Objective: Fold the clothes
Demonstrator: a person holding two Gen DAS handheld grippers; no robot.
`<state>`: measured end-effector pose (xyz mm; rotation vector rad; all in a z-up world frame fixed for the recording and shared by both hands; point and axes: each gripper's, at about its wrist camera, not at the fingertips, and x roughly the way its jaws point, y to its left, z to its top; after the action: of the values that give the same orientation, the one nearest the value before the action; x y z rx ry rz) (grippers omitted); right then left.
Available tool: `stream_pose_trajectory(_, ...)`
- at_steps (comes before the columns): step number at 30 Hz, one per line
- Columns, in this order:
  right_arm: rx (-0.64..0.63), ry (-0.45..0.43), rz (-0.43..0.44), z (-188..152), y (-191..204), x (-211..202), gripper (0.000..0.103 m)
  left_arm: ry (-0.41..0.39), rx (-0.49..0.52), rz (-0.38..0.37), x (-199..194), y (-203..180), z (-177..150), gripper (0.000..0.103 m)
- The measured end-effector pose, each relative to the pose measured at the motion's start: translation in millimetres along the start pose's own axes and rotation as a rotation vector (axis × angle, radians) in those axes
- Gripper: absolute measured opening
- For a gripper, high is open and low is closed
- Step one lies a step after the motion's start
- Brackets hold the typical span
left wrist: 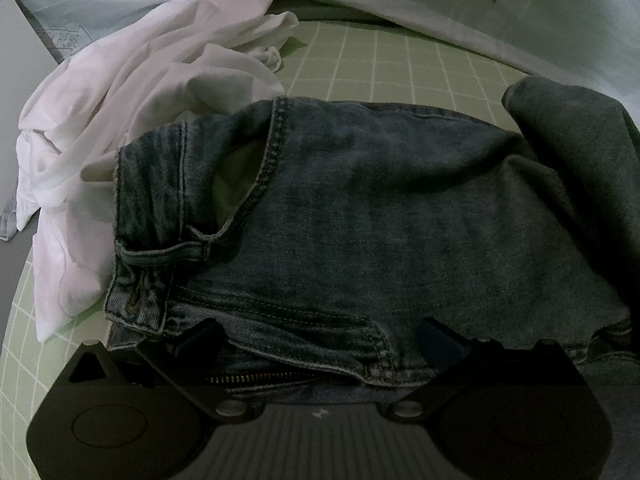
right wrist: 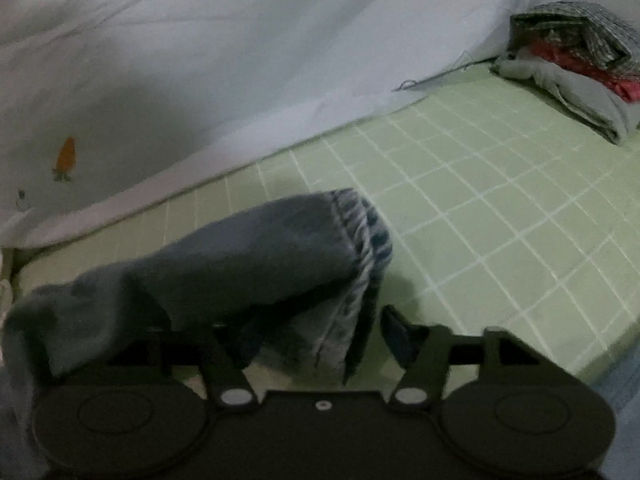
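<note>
Jaws on both sides gape over jeans [left wrist: 360, 208], hem edge [right wrist: 360, 232] lifted beside bare green mat [right wrist: 500, 208].

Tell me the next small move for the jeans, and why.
Probably carry the right gripper, whose open jaws have the raised leg hem draped between them, toward the waistband, where the left gripper rests open on the jeans, halving them.
</note>
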<state>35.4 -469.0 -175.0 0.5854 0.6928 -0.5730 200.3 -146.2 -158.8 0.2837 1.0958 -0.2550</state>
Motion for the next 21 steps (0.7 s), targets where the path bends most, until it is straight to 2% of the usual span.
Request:
stream_pose_trajectory(2, -0.021, -0.010, 0.042, 8.8, -8.3, -6.2, 0.003, 0.005, 0.000, -0.001, 0.2, 0.6, 1.0, 0.103)
stream_pose_trajectory(5, -0.201, -0.129, -0.058, 34.1, -12.1, -29.9, 0.003, 0.009, 0.000, -0.001, 0.2, 0.9, 1.9, 0.103)
stream_pose_trajectory(6, -0.255, -0.176, -0.111, 45.7, -15.2, -39.6, 0.003, 0.009, -0.001, -0.001, 0.1, 1.1, 2.0, 0.103)
stream_pose_trajectory(9, -0.361, -0.343, -0.351, 87.9, -36.7, -67.9, 0.003, 0.009, -0.001, -0.001, 0.0, 0.8, 2.4, 0.103)
stream_pose_trajectory(10, -0.385, -0.398, -0.453, 102.1, -46.0, -75.2, 0.003, 0.009, -0.001, -0.001, -0.1, 0.8, 2.3, 0.103)
stream_pose_trajectory(11, -0.383, -0.417, -0.548, 114.9, -57.1, -78.1, 0.005, 0.008, -0.001, 0.000, -0.1, 0.7, 2.1, 0.103)
stream_pose_trajectory(13, -0.370, -0.442, -0.733, 140.0, -79.7, -82.6, 0.038, 0.008, -0.003, 0.000, -0.1, 0.6, 1.9, 0.103)
stream_pose_trajectory(14, -0.354, -0.437, -0.801, 147.8, -89.3, -83.7, 0.067, 0.008, -0.004, 0.000, -0.1, 0.6, 1.9, 0.103)
stream_pose_trajectory(15, -0.338, -0.454, -0.834, 149.3, -95.6, -87.1, 0.073, 0.010, -0.004, 0.000, -0.1, 0.6, 1.8, 0.103)
stream_pose_trajectory(17, -0.298, -0.470, -0.813, 140.7, -104.1, -95.8, 0.077, 0.012, -0.004, -0.001, 0.0, 1.0, 2.3, 0.103)
stream_pose_trajectory(21, -0.160, -0.316, -0.702, 99.8, -117.3, -82.8, 0.079, 0.008, -0.001, -0.005, -0.1, 2.5, 2.0, 0.103)
